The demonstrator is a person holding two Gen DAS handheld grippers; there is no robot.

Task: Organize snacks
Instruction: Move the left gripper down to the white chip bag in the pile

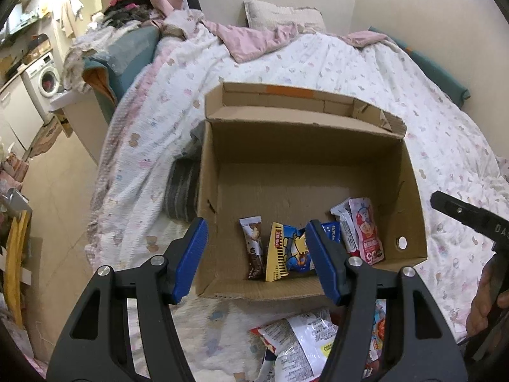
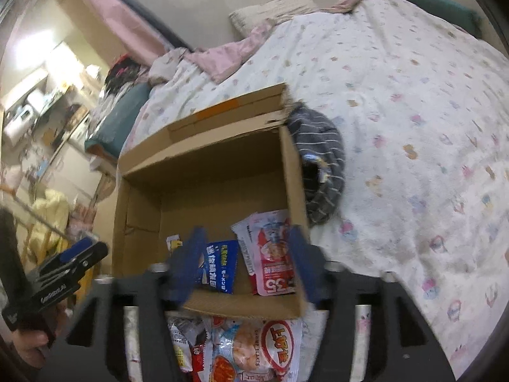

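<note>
Cardboard box (image 1: 305,165) sits open on the bed (image 1: 397,73), flaps up. Inside, against the near wall: a brown bar wrapper (image 1: 254,248), a yellow-and-blue packet (image 1: 283,251), a blue packet (image 2: 219,265) and a pink-and-white packet (image 2: 270,251), standing or leaning side by side.

Left gripper (image 1: 254,258) hovers over the near left corner of the box, jaws apart, nothing between the blue pads.

Right gripper (image 2: 245,261) hangs above the near edge of the box, jaws apart and empty, the pink-and-white packet seen between them down in the box.

More snack bags (image 2: 241,347) lie on the bed just in front of the box. A striped grey garment (image 2: 321,162) lies against the box's right side.
</note>
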